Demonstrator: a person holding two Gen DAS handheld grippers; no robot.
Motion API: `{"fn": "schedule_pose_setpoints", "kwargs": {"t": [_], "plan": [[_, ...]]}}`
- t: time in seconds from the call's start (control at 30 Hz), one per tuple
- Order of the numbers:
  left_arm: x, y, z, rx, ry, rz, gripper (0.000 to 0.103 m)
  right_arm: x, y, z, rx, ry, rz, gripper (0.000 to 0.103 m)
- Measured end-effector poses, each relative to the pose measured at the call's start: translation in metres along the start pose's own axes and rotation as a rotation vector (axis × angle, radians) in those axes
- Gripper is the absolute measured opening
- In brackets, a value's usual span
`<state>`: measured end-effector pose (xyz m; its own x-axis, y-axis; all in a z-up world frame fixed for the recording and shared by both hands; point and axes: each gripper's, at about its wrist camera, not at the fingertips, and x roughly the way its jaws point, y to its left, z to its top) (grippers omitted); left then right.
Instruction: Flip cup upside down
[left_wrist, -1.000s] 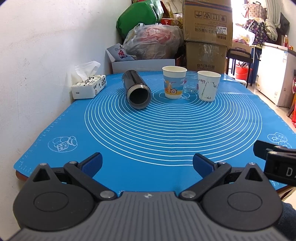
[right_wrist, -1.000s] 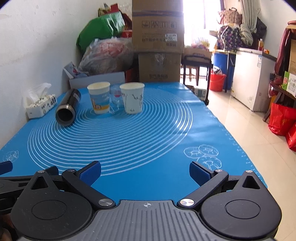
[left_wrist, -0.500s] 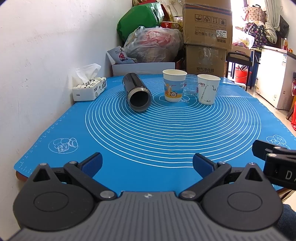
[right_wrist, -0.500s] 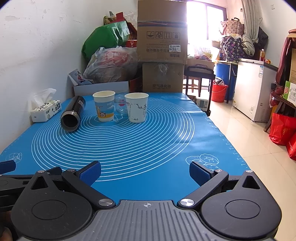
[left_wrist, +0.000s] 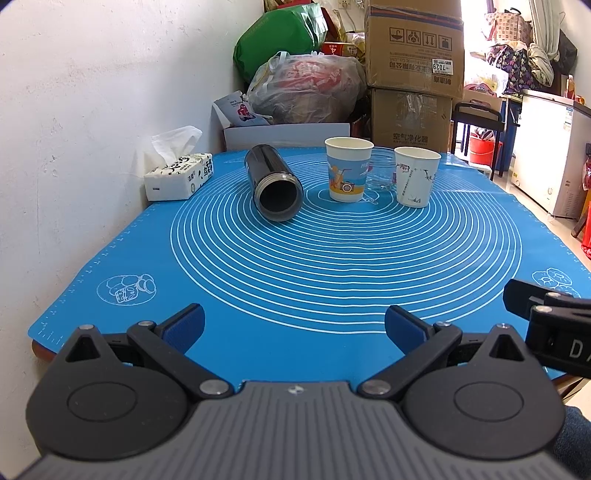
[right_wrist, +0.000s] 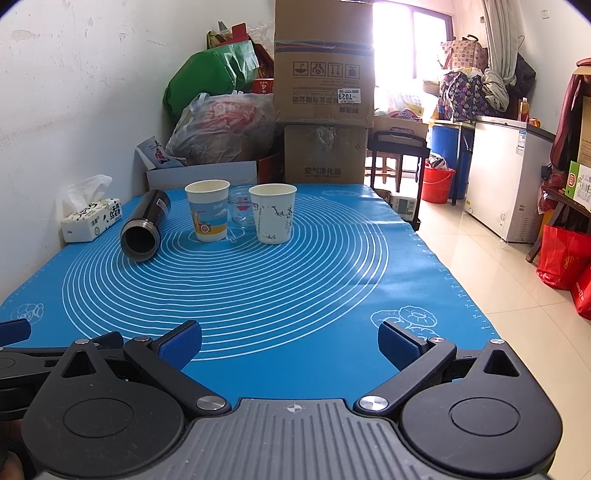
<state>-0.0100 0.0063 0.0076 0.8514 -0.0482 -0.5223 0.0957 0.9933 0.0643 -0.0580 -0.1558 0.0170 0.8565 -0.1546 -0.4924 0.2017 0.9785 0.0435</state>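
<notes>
at the bottom of the left view, left gripper (left_wrist: 293, 326) spread wide, blue pads (left_wrist: 184, 326) apart, nothing between them; right gripper (right_wrist: 290, 341) at the bottom of its own view, likewise spread wide and empty. both low over the near edge of the blue mat (left_wrist: 332, 266), well apart from everything on it. toward the upper middle, black flask (left_wrist: 273, 182) on its side, open mouth facing the cameras. just right of it, paper cup with orange print (left_wrist: 347, 170) upright, mouth up; white paper cup (left_wrist: 415, 176) upright further right. between and behind them, small glass jar (left_wrist: 380, 170). at the left edge, tissue box (left_wrist: 179, 175) beside the wall. behind the table, cardboard boxes (left_wrist: 413, 70) stacked.
</notes>
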Motion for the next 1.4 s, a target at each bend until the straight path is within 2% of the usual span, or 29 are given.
{"fn": "schedule_pose_setpoints", "kwargs": {"t": [1.03, 1.4], "plan": [[0.0, 0.001, -0.001, 0.007, 0.003, 0.003, 0.102, 0.001, -0.002, -0.001, 0.006, 0.004, -0.001, 0.103], [0.001, 0.002, 0.004, 0.008, 0.015, -0.001, 0.102, 0.006, -0.013, 0.006, 0.056, 0.043, 0.045, 0.103]]}}
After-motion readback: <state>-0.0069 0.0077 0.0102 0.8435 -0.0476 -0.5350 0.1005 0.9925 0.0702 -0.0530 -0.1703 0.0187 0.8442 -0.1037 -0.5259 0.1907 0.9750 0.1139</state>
